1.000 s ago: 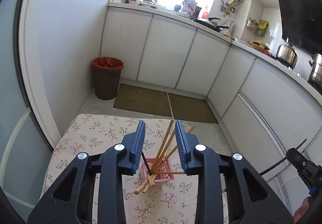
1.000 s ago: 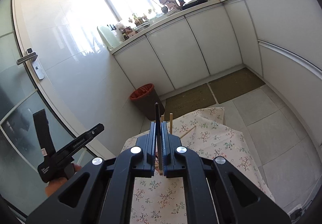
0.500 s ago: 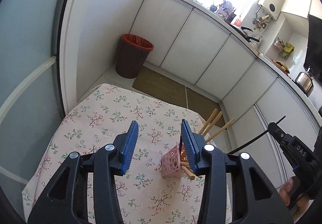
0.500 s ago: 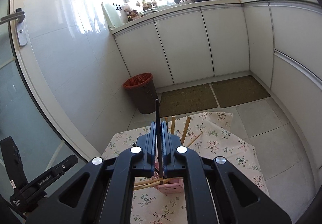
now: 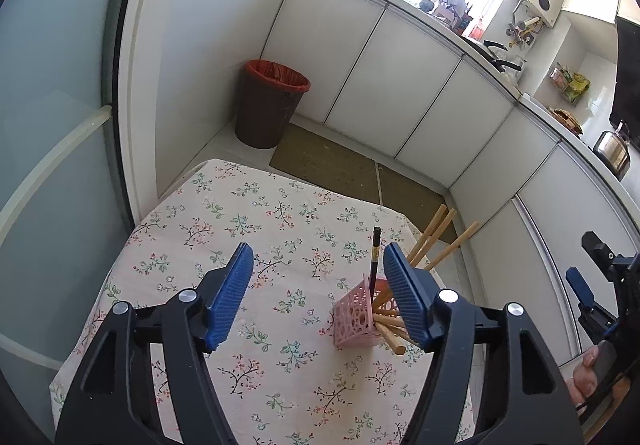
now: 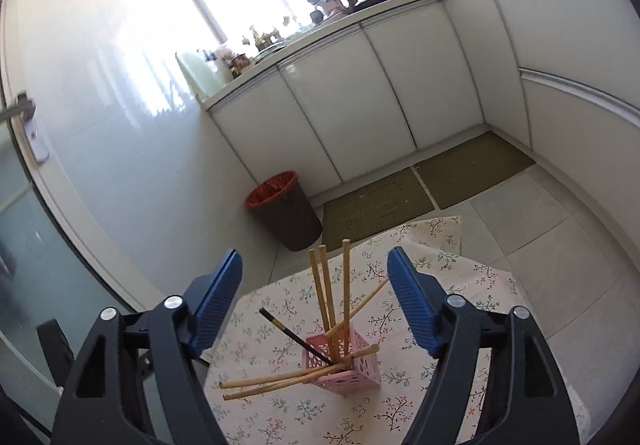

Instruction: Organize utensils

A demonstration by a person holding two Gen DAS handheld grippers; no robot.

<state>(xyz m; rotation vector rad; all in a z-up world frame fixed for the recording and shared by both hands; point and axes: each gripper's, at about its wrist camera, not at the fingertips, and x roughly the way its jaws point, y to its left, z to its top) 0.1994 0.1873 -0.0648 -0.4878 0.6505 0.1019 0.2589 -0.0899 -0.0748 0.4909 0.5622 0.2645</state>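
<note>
A pink lattice holder (image 6: 342, 367) stands on the floral tablecloth (image 6: 472, 293) with several wooden chopsticks (image 6: 324, 293) leaning out of it. A black chopstick (image 6: 294, 337) rests in the holder too, tilted left. My right gripper (image 6: 314, 301) hovers above the holder, its jaws opening, nothing between the pads. In the left wrist view the holder (image 5: 360, 319) sits just left of the right finger, the black chopstick (image 5: 375, 261) standing upright in it. My left gripper (image 5: 318, 293) is also opening over bare cloth, holding nothing.
A brown bin with a red liner (image 5: 270, 105) stands on the floor beyond the table's far edge. White cabinets (image 5: 400, 101) line the room. The other gripper and a hand (image 5: 600, 329) show at the left view's right edge. Floor mats (image 6: 400, 197) lie past the table.
My right gripper, shut on the black chopstick before, has opened and let it drop into the holder. My left gripper has widened and now sits lower, beside the holder.
</note>
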